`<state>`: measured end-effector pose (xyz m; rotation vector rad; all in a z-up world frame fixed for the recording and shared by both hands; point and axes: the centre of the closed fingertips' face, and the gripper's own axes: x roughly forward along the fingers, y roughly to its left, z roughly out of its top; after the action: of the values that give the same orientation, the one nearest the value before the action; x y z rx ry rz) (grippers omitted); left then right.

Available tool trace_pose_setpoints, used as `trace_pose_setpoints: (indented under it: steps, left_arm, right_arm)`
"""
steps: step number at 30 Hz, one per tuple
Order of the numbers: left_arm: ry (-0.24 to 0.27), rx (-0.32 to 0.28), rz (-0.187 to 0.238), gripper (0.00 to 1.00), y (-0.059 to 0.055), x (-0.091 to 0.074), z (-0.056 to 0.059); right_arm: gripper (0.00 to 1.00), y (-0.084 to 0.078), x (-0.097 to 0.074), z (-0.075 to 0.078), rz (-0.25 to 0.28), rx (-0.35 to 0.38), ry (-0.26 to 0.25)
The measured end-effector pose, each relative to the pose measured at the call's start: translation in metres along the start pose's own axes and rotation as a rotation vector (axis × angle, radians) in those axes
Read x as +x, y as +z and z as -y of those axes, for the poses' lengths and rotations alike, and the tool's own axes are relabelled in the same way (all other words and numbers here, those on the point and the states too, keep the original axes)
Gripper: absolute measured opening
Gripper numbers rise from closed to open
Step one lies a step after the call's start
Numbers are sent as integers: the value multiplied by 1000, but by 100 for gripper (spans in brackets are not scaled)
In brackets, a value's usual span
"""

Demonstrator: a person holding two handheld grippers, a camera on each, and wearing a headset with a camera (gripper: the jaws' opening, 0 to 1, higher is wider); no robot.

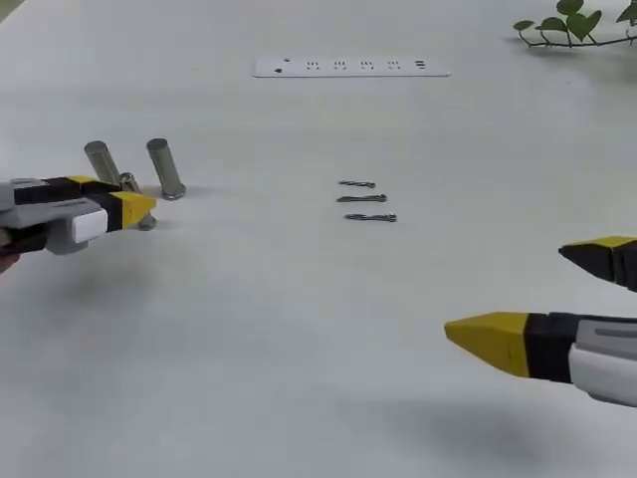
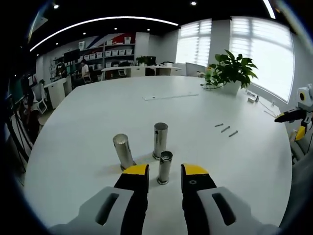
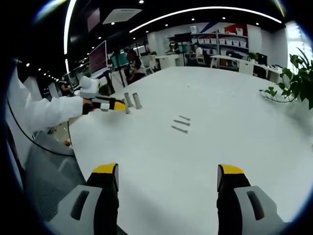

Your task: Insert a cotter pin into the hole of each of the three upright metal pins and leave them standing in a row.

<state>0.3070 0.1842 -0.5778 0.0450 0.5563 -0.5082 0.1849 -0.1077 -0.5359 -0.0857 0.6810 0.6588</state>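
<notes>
Both spread: left gripper (image 2: 165, 171) flanks the nearest metal pin (image 2: 165, 161) without touching, right gripper (image 3: 167, 170) hovers level, jaws wide.

Three metal pins (image 1: 164, 167) stand upright in a cluster at the left of the bench (image 1: 299, 329). The nearest pin (image 2: 165, 166) stands in the gap between the left gripper's (image 2: 165, 170) jaws, with the other two just behind it, one to its left and one straight behind. Well apart to their right, near the bench's middle, three cotter pins (image 1: 360, 199) lie side by side, one behind another. A power strip (image 1: 350, 68) lies farther back. A plant (image 1: 577, 25) sits at the far right. The right gripper (image 1: 503, 291) is at the near right, in front of the cotter pins.
</notes>
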Motion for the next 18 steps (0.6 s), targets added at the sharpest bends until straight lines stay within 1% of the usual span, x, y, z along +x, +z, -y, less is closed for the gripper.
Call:
trace_pose_setpoints:
  steps: [6,9,11,13,14,16,18]
  left_arm:
    - [14,15,-4,20,0,4,0]
    - [7,19,-12,16,-1,6,1]
    - [15,31,-16,13,-3,6,1]
    - [14,25,-20,12,-4,7,1]
    - [17,9,-20,13,-5,7,1]
    - [24,29,-27,13,-8,8,1]
    - [25,39,-33,8,-10,8,2]
  right_arm:
    - [80,1,-1,-1,-2,-3,2]
    - [80,1,-1,-1,-3,-6,2]
    - [80,1,0,-2,-3,-4,5]
    - [80,0,0,-2,-4,-3,6]
    - [80,0,0,-2,-5,-3,6]
    - [80,-1,0,-2,-7,-1,7]
    - [80,-1,1,-2,-11,0,8]
